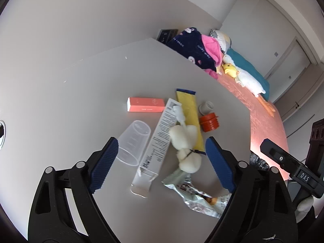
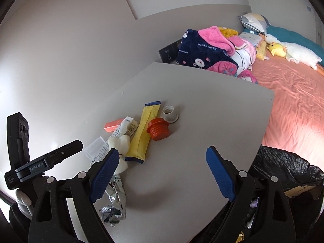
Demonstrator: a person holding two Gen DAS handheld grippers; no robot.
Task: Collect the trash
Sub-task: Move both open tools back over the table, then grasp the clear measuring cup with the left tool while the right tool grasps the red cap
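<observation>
Fingers of the left gripper [image 1: 162,160] stand wide apart above the table [image 1: 85,85], grasping nothing; in the left wrist view the near end of the trash pile shows between the blue pads, which touch none of it. The right gripper [image 2: 162,171] is likewise released, its fingers spread over bare table to the right of the pile, with only the left pad overlapping the white tissue wad [image 2: 119,143] in the picture; whether it touches, I cannot tell.

Trash lies in a loose cluster near the middle of the table. A clear plastic cup [image 1: 133,141] lies on its side at the left. Beside it runs a long white carton [image 1: 158,141] with black print, its near end torn open. Far of the cup lies a coral-orange box [image 1: 146,104]. A yellow sachet [image 1: 189,117] with dark blue ends lies right of the carton, the tissue wad [image 1: 185,141] across both. Right of the sachet sits a red ribbed cap [image 1: 209,122], just far of it a small grey-white cap [image 1: 206,107]. A crumpled foil wrapper [image 1: 194,194] lies nearest.

Right of the table, a bin lined with a black bag [image 2: 283,166] stands beside a bed [image 2: 293,101] with a pink sheet.
</observation>
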